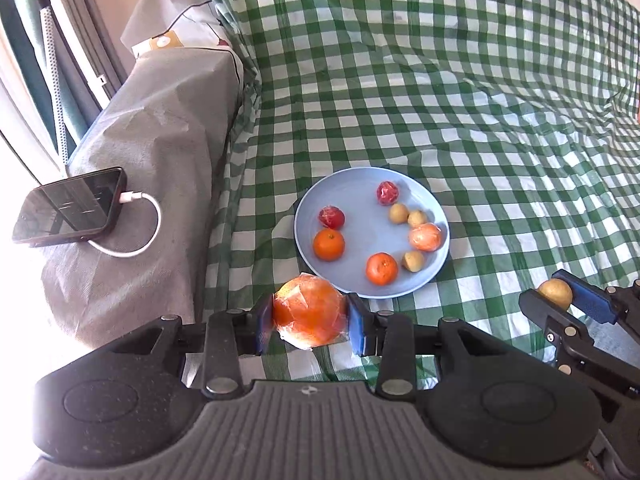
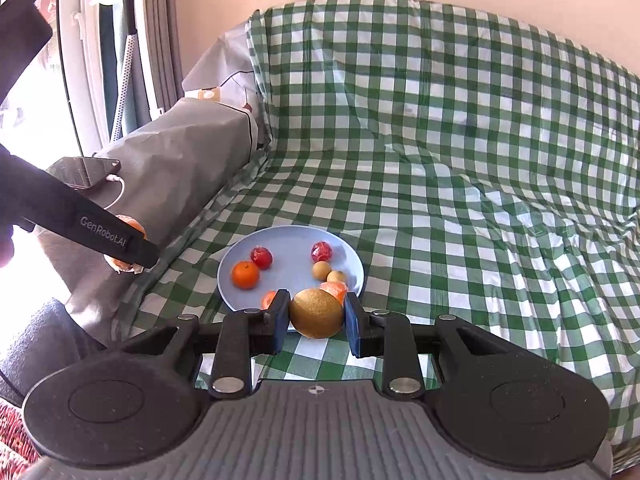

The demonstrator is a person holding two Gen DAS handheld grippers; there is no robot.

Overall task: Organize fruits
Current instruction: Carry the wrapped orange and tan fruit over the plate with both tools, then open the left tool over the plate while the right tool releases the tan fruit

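A pale blue plate (image 1: 372,236) lies on the green checked cloth and holds several small fruits: oranges, red wrapped fruits and brown round ones. My left gripper (image 1: 310,322) is shut on a plastic-wrapped orange (image 1: 308,316), held just in front of the plate's near rim. My right gripper (image 2: 317,319) is shut on a brown round fruit (image 2: 316,312), held above the plate's (image 2: 288,248) near edge. The right gripper also shows in the left wrist view (image 1: 560,298), to the right of the plate. The left gripper (image 2: 128,252) with its orange shows at the left of the right wrist view.
A sofa covered by the green checked cloth (image 1: 480,100) fills the scene. At the left is a grey covered armrest (image 1: 160,140) with a black phone (image 1: 68,208) on a white charging cable (image 1: 140,232). Curtains and a window stand at far left.
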